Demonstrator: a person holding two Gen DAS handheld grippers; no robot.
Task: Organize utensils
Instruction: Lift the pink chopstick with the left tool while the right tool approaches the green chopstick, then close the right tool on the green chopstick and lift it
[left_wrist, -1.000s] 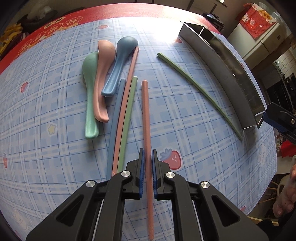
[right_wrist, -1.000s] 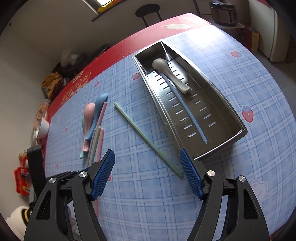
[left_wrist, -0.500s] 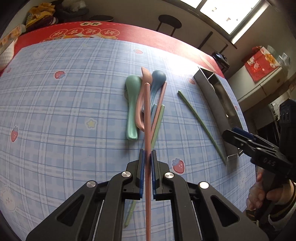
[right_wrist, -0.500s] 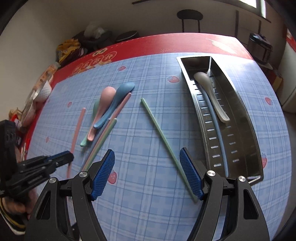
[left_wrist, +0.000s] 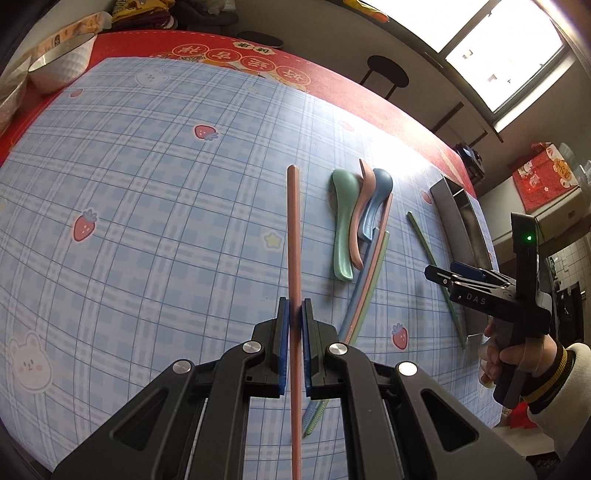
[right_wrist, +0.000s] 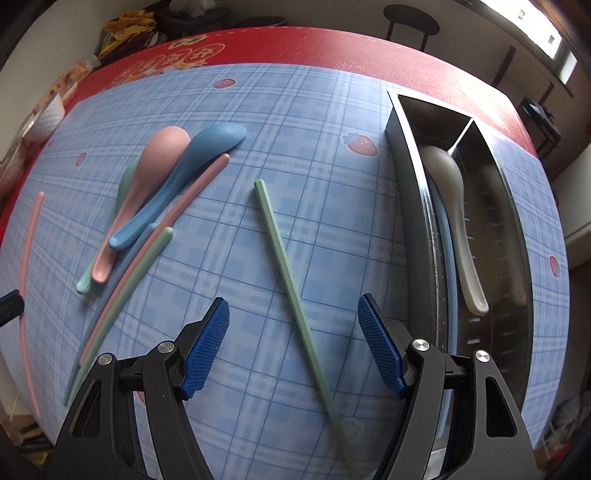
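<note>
My left gripper (left_wrist: 294, 314) is shut on a pink chopstick (left_wrist: 294, 236) and holds it above the table; it also shows in the right wrist view (right_wrist: 27, 236). My right gripper (right_wrist: 293, 328) is open, straddling a lone green chopstick (right_wrist: 286, 266) on the cloth. Green (left_wrist: 341, 225), pink (right_wrist: 159, 158) and blue (right_wrist: 184, 173) spoons lie stacked beside several chopsticks (right_wrist: 125, 273). The steel tray (right_wrist: 517, 236) at the right holds a grey spoon (right_wrist: 458, 214) and a blue chopstick (right_wrist: 448, 258).
The blue plaid cloth (left_wrist: 147, 184) has a red border. A white bowl (left_wrist: 62, 62) stands at the far left corner. A stool (left_wrist: 388, 72) and clutter lie beyond the table. The right gripper and hand show in the left wrist view (left_wrist: 480, 291).
My left gripper has lifted the pink chopstick off the table and swung it left, away from the pile. My right gripper has moved down over the lone green chopstick.
</note>
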